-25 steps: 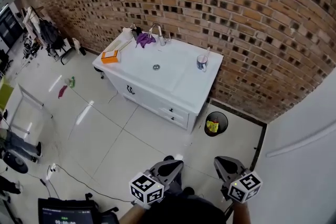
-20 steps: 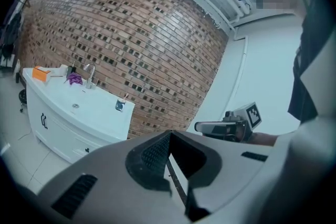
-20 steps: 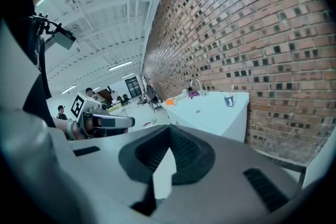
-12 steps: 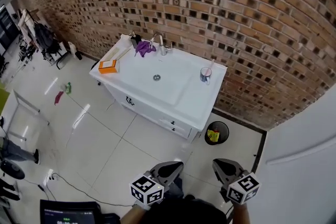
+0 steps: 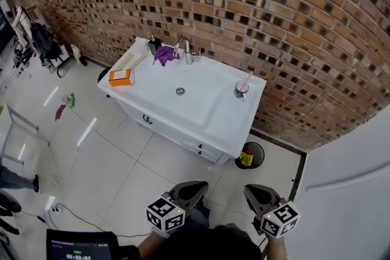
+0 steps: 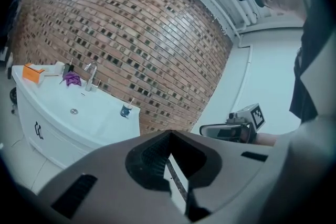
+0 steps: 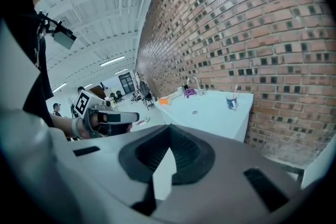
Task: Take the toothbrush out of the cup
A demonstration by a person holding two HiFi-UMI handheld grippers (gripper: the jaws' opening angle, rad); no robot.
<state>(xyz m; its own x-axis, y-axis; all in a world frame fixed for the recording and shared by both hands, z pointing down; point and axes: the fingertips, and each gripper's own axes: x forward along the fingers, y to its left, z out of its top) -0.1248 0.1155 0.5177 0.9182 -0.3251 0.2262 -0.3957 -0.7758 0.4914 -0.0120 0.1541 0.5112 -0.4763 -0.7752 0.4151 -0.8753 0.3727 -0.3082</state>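
Our left gripper and right gripper are both clenched and empty. The toothbrush stands nearly upright in the cup at the vanity counter's right end. It is well ahead and nearer our right gripper.

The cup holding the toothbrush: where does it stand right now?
In the head view the cup, with the toothbrush in it, stands on the white counter's right end, near the brick wall, well right of the tap.
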